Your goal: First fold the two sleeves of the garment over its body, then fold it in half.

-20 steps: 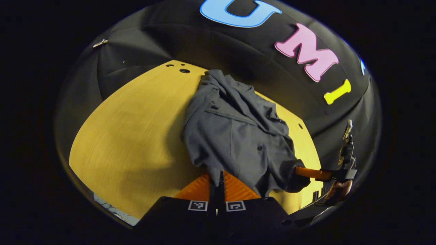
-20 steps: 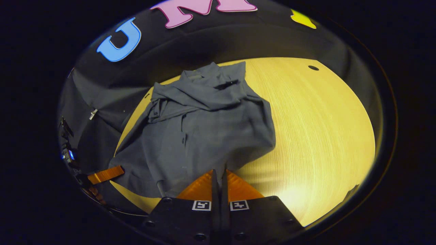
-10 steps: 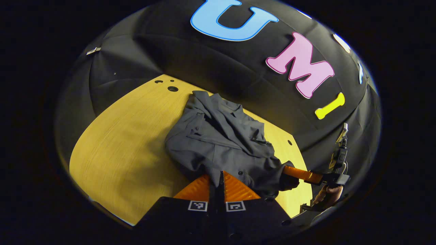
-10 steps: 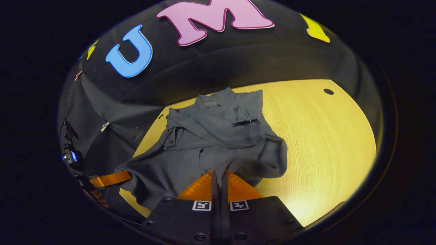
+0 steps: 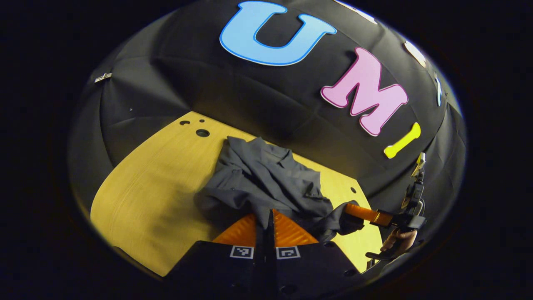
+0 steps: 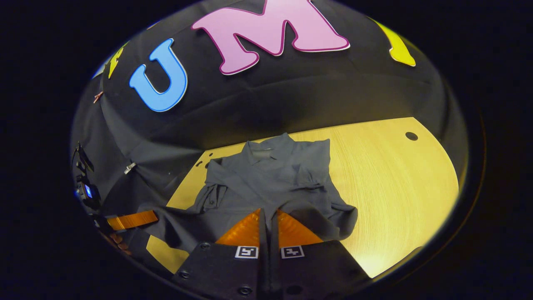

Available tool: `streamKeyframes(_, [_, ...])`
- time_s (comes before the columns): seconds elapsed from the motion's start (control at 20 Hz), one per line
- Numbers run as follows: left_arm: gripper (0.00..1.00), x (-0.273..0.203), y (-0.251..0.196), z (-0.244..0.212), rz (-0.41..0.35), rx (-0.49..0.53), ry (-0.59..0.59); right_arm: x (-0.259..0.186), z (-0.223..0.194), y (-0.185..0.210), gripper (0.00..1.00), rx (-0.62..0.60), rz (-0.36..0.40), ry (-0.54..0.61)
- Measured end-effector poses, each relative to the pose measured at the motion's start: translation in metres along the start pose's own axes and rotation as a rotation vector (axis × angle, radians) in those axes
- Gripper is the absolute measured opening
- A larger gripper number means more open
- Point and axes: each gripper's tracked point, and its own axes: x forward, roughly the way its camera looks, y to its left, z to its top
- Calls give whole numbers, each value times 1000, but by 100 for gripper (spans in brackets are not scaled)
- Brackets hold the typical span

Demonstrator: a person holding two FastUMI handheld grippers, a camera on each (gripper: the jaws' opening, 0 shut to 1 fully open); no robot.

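Note:
A dark grey shirt (image 5: 266, 183) lies on the yellow wooden table (image 5: 154, 179), collar (image 6: 262, 152) at the far end and both sleeves lying across its body. My left gripper (image 5: 266, 213) is shut on the shirt's near hem, and the cloth rises into its fingers. At the right of the left gripper view, my right gripper (image 5: 349, 208) pinches the hem's other corner, with a hand (image 5: 397, 241) behind it. In the right gripper view the right gripper (image 6: 269, 211) is shut on the shirt (image 6: 270, 179); the left gripper (image 6: 153, 216) holds the left corner. The hem hangs raised between both.
Bare table top (image 6: 395, 179) spreads to the right of the shirt in the right gripper view and to its left in the left gripper view. Small round holes (image 5: 202, 133) mark the table's far corners. The black cloth wall (image 5: 250, 91) stands right behind the collar.
Both grippers have carried the lifted hem forward toward the collar. The lower part of the shirt has bunched up and the flat part looks shorter. Both stay shut on the cloth.

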Motion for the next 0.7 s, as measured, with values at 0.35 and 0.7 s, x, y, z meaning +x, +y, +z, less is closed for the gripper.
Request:
streamKeyframes(0.35, [5,46,0,61,-26,-12,-91,33,56,-6,5,-27,-12,-92])
streamKeyframes(0.7, [5,96,8,116,-24,30,-163,69,104,-12,5,-64,-31,-165])
